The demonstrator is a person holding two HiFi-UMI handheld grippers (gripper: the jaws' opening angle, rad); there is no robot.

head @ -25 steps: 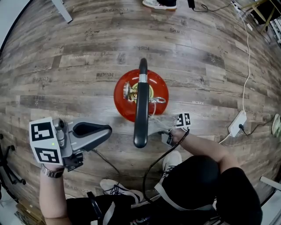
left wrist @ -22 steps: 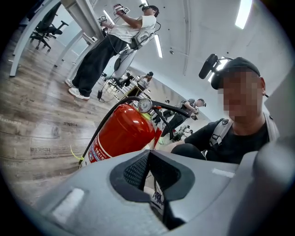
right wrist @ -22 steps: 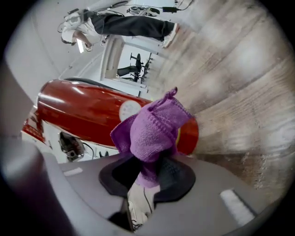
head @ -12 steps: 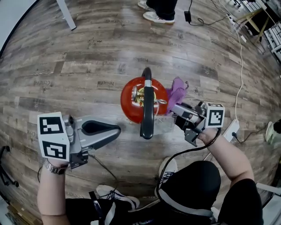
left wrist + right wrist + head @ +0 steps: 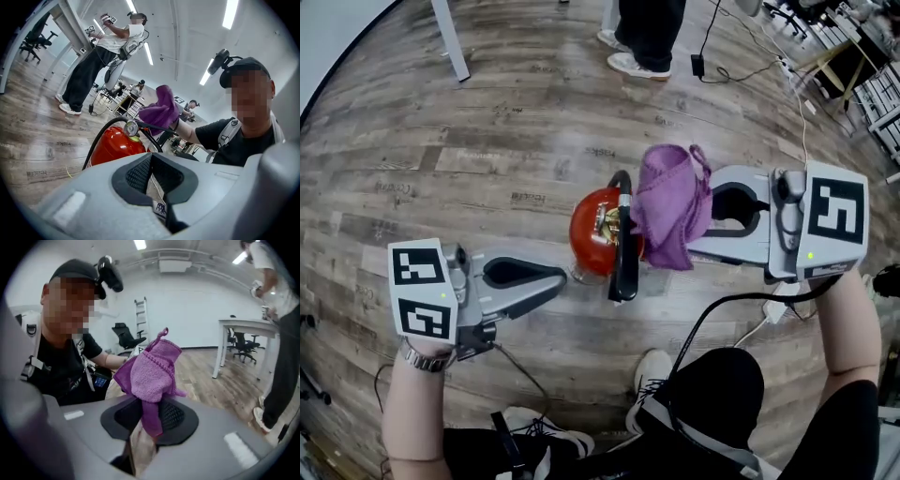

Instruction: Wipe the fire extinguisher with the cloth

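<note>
The floor point(image 5: 487, 141) is wood-effect plank and fills the head view. A white table leg point(image 5: 455, 42) is seen at the upper left. A bystander's dark trousers and pale shoes point(image 5: 649, 33) are seen at the top centre.

The fire extinguisher point(image 5: 591, 239) stands upright on the floor at the centre of the frame and is viewed from above. Its red body is partly covered by its black hose point(image 5: 625, 272), which runs down the frame across the valve head. In the left gripper view the extinguisher point(image 5: 115, 145) is seen at the lower centre, with its pressure gauge point(image 5: 131, 128) at the top.

The left tool point(image 5: 562, 278) is held at the lower left, pointing toward the extinguisher and just short of it. Its jaws are closed together and nothing is held between them.

The right tool point(image 5: 717, 225) is held at the right of centre, pointing left. Its jaws are clamped on the purple cloth point(image 5: 670, 211), which is bunched at the tips and overlaps the right side of the extinguisher in the head view. In the right gripper view the cloth point(image 5: 150, 373) is seen pinched between the pads, with a bulky fold standing above them. Contact between cloth and extinguisher cannot be confirmed.
</note>
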